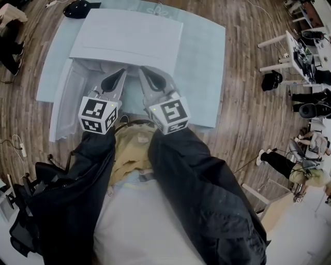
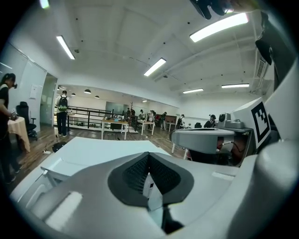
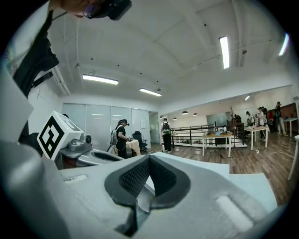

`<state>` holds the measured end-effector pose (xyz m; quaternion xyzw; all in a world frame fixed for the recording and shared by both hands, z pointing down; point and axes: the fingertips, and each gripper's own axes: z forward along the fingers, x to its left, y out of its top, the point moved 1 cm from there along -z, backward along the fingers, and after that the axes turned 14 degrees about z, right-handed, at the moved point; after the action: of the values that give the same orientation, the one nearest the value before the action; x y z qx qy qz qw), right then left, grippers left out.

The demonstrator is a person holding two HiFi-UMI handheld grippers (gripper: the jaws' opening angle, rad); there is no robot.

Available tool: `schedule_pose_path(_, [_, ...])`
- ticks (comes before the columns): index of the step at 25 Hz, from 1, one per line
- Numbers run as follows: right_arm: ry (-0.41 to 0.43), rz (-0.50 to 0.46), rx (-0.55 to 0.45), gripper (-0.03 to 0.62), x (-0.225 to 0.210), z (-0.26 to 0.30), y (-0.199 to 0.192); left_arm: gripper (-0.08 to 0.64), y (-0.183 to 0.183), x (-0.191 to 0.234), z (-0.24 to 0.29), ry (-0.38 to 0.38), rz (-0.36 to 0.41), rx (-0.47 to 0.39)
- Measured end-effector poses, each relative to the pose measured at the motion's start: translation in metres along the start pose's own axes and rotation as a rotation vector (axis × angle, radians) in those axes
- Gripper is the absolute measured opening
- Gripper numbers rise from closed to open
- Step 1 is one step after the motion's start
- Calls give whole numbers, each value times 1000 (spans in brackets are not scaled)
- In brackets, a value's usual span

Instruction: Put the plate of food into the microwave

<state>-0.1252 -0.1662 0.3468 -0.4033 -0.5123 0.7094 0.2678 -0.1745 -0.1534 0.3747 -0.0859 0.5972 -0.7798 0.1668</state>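
Note:
A white microwave (image 1: 126,36) stands on a pale blue table (image 1: 204,72), seen from above, and what looks like its door (image 1: 61,103) hangs open at the left. No plate of food shows in any view. My left gripper (image 1: 122,73) and right gripper (image 1: 143,71) are held side by side close to my chest, pointing over the microwave's near edge. Both are shut with nothing between the pads. The left gripper (image 2: 148,157) looks across the white top (image 2: 93,151). The right gripper (image 3: 149,158) sees that same top (image 3: 196,163).
Wooden floor surrounds the table. A black bag (image 1: 271,80) lies on the floor at the right, near a white desk (image 1: 289,49) with equipment. Another dark bag (image 1: 80,8) lies beyond the table. A black chair (image 1: 28,212) stands at my lower left. Several people stand farther off.

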Motion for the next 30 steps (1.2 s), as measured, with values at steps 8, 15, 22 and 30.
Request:
schedule_pose_path(8, [11,-8,-5,-5,-6,-14,9,-5,10,-14,2,22,8,-1])
schedule_pose_path(15, [17,-1,-15,-5,-18,-35,14,-5,15,-36,6,32,13,14])
schedule_pose_path(22, [15,-7,-9,-5,-17,-35,10,-5,12,-36,5,32,17,21])
schedule_pose_path(30, [2,-18,-3,-5,-19,-36,9,-5,11,-35,6,34,7,17])
